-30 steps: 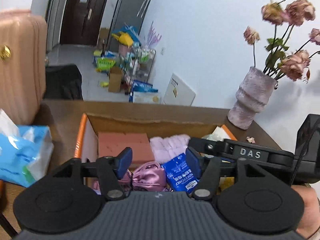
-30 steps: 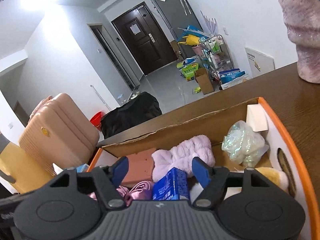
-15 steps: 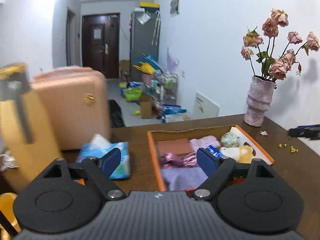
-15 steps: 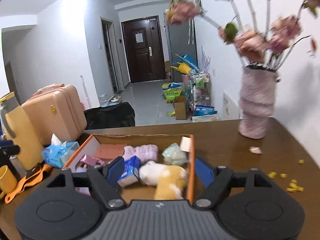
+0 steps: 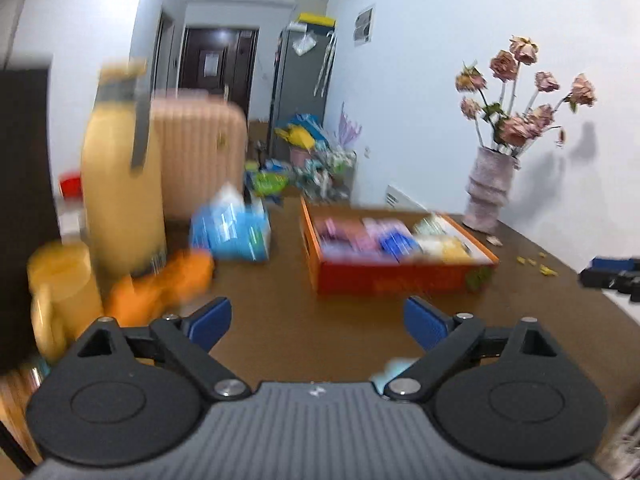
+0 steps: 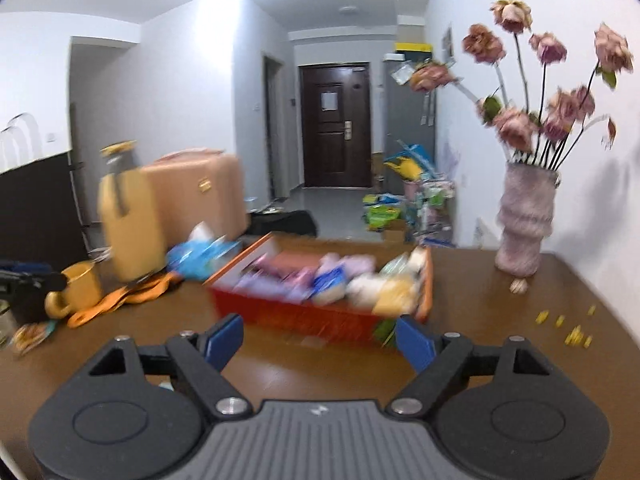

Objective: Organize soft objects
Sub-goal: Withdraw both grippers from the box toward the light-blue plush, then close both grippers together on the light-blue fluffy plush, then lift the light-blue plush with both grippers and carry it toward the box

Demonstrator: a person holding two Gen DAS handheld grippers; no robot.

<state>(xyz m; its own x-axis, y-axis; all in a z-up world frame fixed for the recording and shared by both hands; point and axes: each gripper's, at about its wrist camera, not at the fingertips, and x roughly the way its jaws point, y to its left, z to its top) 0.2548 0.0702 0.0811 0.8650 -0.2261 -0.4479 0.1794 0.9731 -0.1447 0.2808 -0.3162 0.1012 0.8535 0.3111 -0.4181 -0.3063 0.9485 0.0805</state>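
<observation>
An orange cardboard box (image 5: pixel 396 280) stands on the brown table, filled with several soft things: pink and purple cloth, a blue packet and a yellow-white plush. It also shows in the right wrist view (image 6: pixel 312 320). My left gripper (image 5: pixel 318 322) is open and empty, held back from the box over bare table. My right gripper (image 6: pixel 320 340) is open and empty, just short of the box's near wall. Both views are blurred by motion.
A blue tissue pack (image 5: pixel 232 232), a yellow bottle (image 5: pixel 120 184), a yellow mug (image 6: pixel 80 286) and an orange strap (image 6: pixel 120 300) lie left of the box. A pink vase of dried flowers (image 6: pixel 522 224) stands at the right. Yellow crumbs (image 6: pixel 568 328) dot the table.
Both grippers have pulled back and away from the box, from right above its contents to well in front of it. Their jaws have opened wider.
</observation>
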